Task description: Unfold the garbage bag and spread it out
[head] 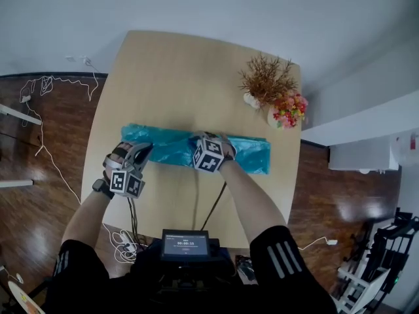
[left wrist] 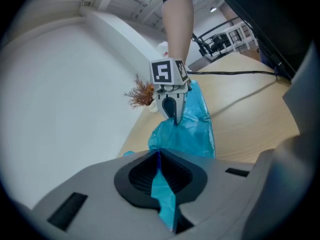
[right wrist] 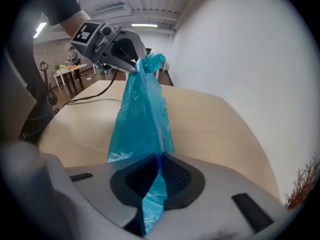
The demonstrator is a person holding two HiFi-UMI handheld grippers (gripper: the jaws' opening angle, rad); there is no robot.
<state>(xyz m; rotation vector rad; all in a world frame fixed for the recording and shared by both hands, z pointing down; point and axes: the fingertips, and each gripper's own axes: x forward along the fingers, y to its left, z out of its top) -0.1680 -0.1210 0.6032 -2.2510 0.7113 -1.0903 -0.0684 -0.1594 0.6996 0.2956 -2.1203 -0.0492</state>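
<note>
the left claw is clamped shut on the left end of the blue bag, holding that end off the table. the right claw is pinched on the same bag near its middle. the bag lies as a long strip across the table, from left edge to right edge.

Wooden table bears dried twigs beside a flower bouquet

Garbage bag lies across the table, dried plant behind its right end
</note>
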